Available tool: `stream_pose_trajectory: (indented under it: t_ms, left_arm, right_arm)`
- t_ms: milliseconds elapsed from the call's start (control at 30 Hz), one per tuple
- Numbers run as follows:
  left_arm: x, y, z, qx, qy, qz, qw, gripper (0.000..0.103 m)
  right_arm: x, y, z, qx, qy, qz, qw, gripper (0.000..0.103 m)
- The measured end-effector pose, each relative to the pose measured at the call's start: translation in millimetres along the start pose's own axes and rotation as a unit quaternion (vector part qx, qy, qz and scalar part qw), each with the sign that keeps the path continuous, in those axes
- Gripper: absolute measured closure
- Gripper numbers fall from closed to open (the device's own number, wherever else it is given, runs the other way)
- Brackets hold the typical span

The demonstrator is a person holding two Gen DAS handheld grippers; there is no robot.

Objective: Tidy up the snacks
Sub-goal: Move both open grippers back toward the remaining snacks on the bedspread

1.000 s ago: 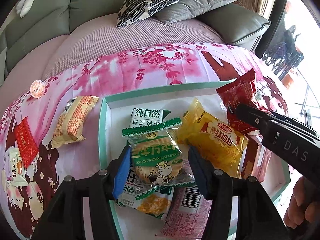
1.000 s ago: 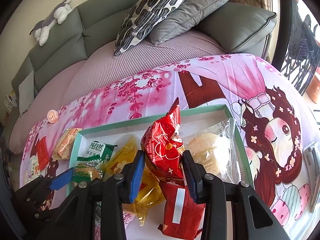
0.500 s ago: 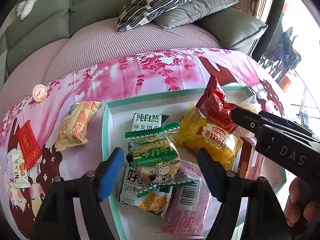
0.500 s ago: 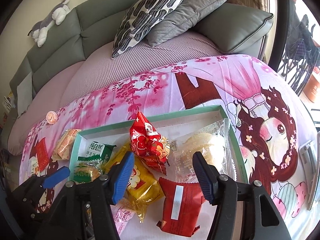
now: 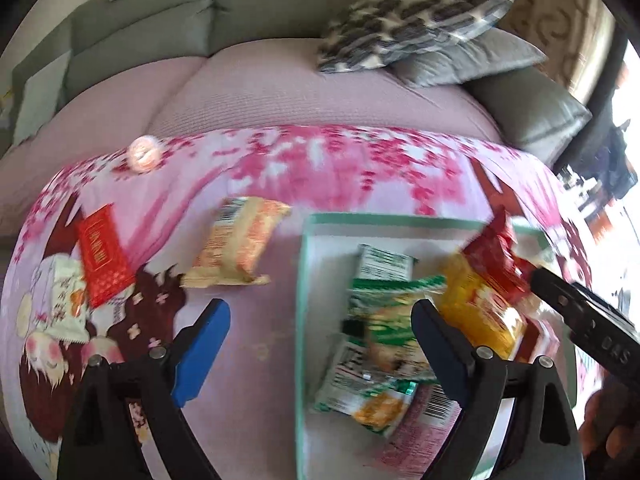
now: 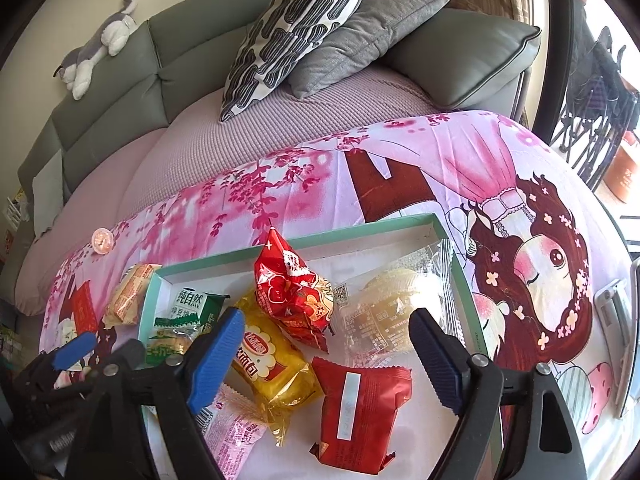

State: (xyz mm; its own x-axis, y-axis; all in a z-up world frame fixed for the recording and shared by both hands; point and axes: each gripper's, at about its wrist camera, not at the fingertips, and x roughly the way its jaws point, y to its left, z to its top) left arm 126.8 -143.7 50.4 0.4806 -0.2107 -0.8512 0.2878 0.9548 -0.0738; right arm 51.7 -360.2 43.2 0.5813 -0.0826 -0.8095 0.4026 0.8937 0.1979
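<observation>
Cloth side: red flat packet (image 5: 102,254), pale sachet (image 5: 66,300) and orange wrapped cake (image 5: 240,250) lie loose on the pink cloth (image 5: 260,360), outside the tray.
Left gripper (image 5: 320,344): jaws spreading wide, nothing between the pads, straddling the tray's left wall.
Tray (image 6: 360,227): green biscuit packs (image 6: 188,312), yellow bread bag (image 6: 272,364), puffy red bag (image 6: 294,292), clear-wrapped bun (image 6: 396,312), red pouch (image 6: 360,404) piled inside.
Right gripper (image 6: 326,358): jaws opening too, empty, hovering above the pile.
Risk: puffy red bag perches on the yellow one, so it may well roll off.
Risk: a careless swing leftward could clip the tray wall and drag it.
</observation>
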Motion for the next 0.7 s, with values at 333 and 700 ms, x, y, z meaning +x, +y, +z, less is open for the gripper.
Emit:
stream_pose_trajectory:
  t_ms: [333, 700]
  left_arm:
    - [4.4, 71.9, -1.1, -0.128, 0.009, 0.044, 0.9908, 0.011]
    - [4.9, 85.3, -4.3, -0.147, 0.013, 0.056, 0.9875, 0.004]
  right_arm:
    - [2.4, 0.8, -0.7, -0.002, 0.006, -0.001, 1.0, 0.016]
    - [5.3, 5.2, -2.2, -0.011, 0.008, 0.003, 1.0, 0.0]
